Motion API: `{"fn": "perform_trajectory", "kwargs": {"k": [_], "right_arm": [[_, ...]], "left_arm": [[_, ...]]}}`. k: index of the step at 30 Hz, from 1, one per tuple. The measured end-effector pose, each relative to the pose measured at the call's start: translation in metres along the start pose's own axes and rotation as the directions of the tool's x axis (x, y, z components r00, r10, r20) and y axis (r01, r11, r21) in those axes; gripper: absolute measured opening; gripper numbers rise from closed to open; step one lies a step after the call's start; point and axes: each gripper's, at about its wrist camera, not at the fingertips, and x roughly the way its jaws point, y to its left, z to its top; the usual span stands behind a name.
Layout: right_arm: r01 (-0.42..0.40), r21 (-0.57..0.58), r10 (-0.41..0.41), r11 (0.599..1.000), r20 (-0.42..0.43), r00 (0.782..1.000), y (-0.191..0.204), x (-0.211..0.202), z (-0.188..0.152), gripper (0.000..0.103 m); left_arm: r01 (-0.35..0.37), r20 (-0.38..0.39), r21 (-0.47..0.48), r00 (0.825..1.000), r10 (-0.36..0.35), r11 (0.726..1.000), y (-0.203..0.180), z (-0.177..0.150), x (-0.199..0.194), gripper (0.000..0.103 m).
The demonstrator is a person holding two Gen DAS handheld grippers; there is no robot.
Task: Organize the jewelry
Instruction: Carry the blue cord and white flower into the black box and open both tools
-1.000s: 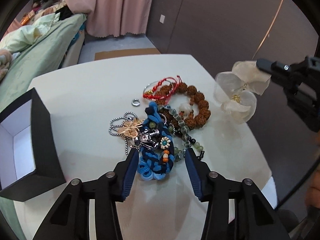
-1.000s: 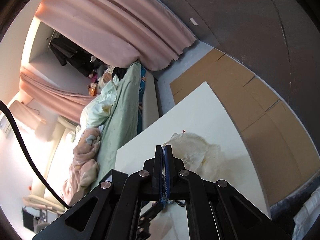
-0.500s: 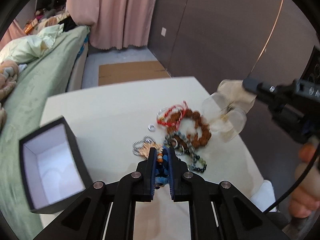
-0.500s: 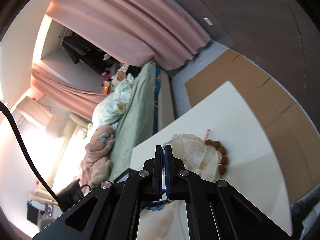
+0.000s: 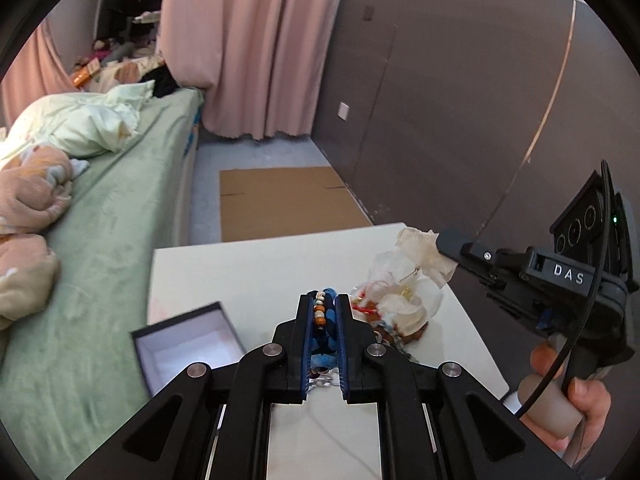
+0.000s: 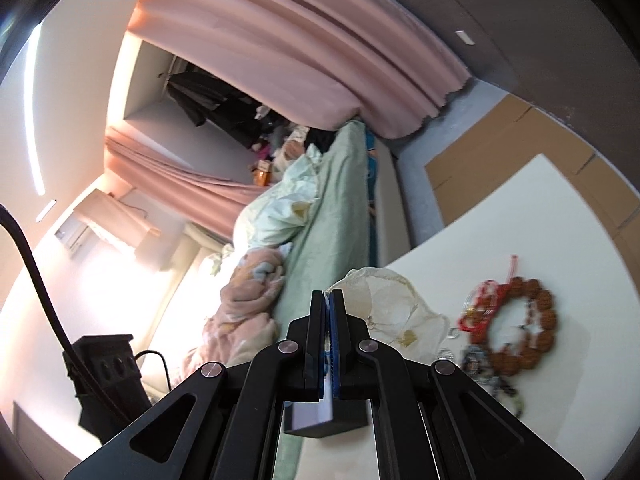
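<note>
My left gripper [image 5: 323, 300] is shut on a blue braided bracelet [image 5: 325, 330] with beads and holds it above the white table [image 5: 240, 276]. My right gripper [image 6: 329, 295] is shut on a white fabric flower [image 6: 384, 300]; in the left wrist view the right gripper [image 5: 442, 242] holds the flower [image 5: 412, 280] in the air over the jewelry pile. A brown bead bracelet [image 6: 528, 328] and a red cord bracelet [image 6: 480, 308] lie on the table. An open black box [image 5: 188, 344] with a white inside stands at the table's left.
A bed with green sheets [image 5: 100, 240] runs along the table's left side. Flat cardboard [image 5: 280, 204] lies on the floor beyond the table. A dark wall [image 5: 460, 100] and a pink curtain [image 5: 248, 48] stand behind.
My left gripper shut on the blue bracelet and lifted it off the pile. My right gripper carried the flower toward the middle of the table.
</note>
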Motion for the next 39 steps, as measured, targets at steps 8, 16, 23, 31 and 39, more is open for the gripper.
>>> {"fn": "perform_trajectory", "kwargs": {"k": [8, 16, 23, 31, 39], "right_arm": [[-0.080, 0.009, 0.081, 0.997, -0.038, 0.996, 0.017, 0.032, -0.012, 0.004], [-0.133, 0.013, 0.133, 0.991, -0.110, 0.985, 0.041, 0.069, -0.032, 0.004], [-0.104, -0.038, 0.093, 0.994, -0.235, 0.968, 0.062, 0.104, -0.054, 0.006], [-0.014, -0.105, -0.012, 0.994, -0.243, 0.970, 0.058, 0.092, -0.054, 0.075], [0.085, -0.071, -0.098, 0.994, -0.208, 0.973, 0.033, 0.067, -0.036, 0.075]], "left_arm": [[-0.061, 0.034, -0.045, 0.997, 0.063, 0.997, 0.034, 0.004, -0.023, 0.011], [-0.120, 0.060, -0.077, 0.990, 0.125, 0.990, 0.063, 0.005, -0.043, 0.011], [-0.152, 0.065, -0.094, 0.985, 0.158, 0.984, 0.077, 0.004, -0.051, 0.011], [-0.141, 0.048, -0.119, 0.988, 0.147, 0.983, 0.082, -0.003, -0.043, 0.011], [-0.093, -0.021, -0.155, 0.996, 0.091, 0.984, 0.077, -0.017, -0.014, 0.011]]}}
